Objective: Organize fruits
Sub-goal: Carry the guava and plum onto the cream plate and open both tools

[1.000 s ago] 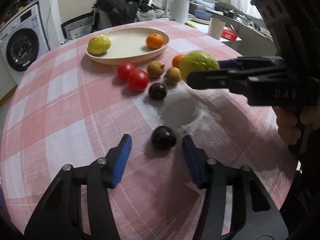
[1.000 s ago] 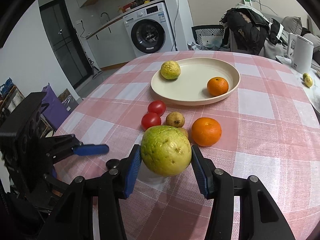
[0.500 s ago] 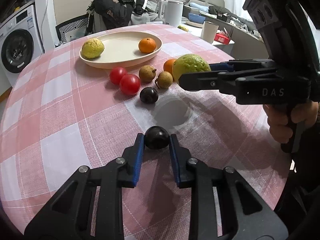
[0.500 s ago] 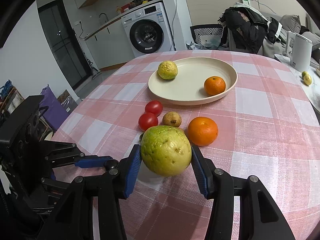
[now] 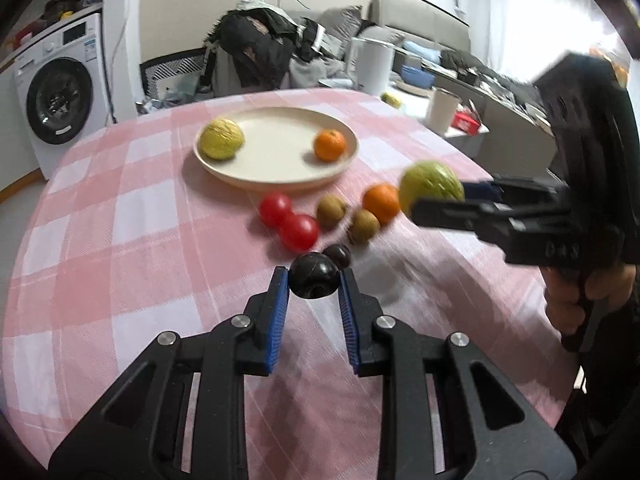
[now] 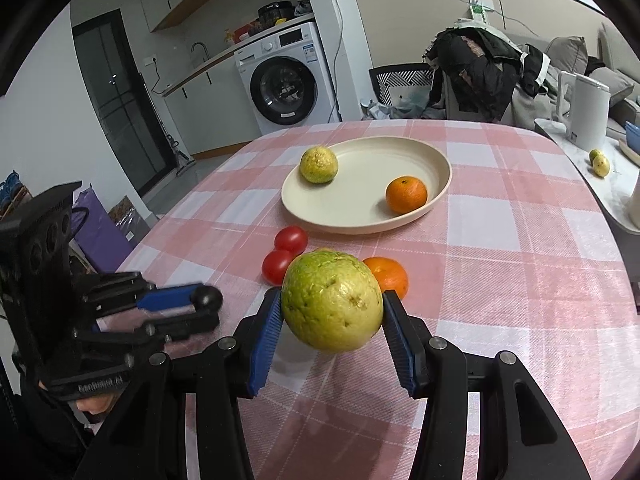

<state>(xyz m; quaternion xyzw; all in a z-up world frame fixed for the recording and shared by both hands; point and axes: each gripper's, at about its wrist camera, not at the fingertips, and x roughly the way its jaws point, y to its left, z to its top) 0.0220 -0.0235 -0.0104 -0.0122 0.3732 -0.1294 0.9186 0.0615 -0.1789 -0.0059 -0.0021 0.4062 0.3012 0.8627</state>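
The dark plum [image 5: 314,281], a second ago lying loose on the cloth, is now riding clamped between the left gripper's [image 5: 313,285] pads, lifted. The guava [image 6: 332,301] is staying pinched in the right gripper [image 6: 332,312]. Both are probably heading for the plate [image 5: 224,168] ahead of the fingertips.

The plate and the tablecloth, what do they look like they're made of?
The plate looks like matte cream ceramic or melamine: smooth, with a soft sheen and a thick rim; which one is unclear. The tablecloth appears to be woven fabric, pink and white checks with a fine ribbed texture and slight wrinkles.
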